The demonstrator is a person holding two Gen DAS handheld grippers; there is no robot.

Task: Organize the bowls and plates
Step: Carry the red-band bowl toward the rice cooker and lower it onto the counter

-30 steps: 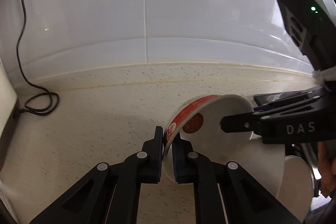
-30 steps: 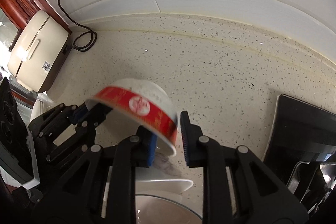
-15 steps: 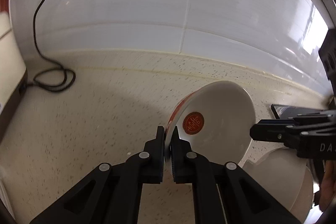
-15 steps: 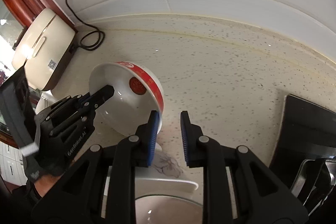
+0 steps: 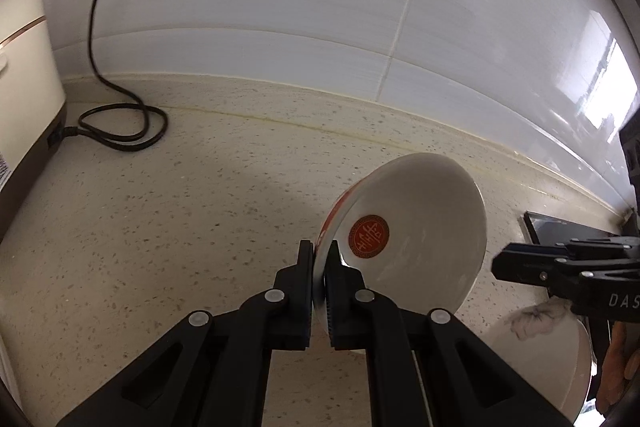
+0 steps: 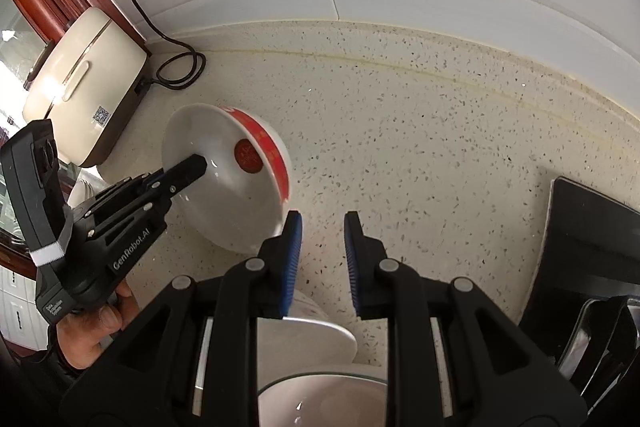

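My left gripper [image 5: 319, 269] is shut on the rim of a white bowl with a red band and a red seal [image 5: 416, 227]. It holds the bowl tilted on edge above the speckled counter. In the right wrist view the same bowl [image 6: 224, 187] hangs left of centre from the left gripper [image 6: 192, 167]. My right gripper [image 6: 322, 227] is open and empty, just right of the bowl. A stack of white dishes [image 6: 320, 347] lies under the right gripper. It also shows at the lower right of the left wrist view [image 5: 536, 355].
A cream rice cooker [image 6: 84, 83] with a coiled black cord [image 6: 180, 71] stands at the left by the tiled wall. A black rack or tray [image 6: 588, 247] sits at the right. Speckled countertop [image 6: 420, 147] lies ahead.
My right gripper has let go of the bowl's rim and opened. The left gripper has carried the bowl leftward and turned its inside toward the right gripper.
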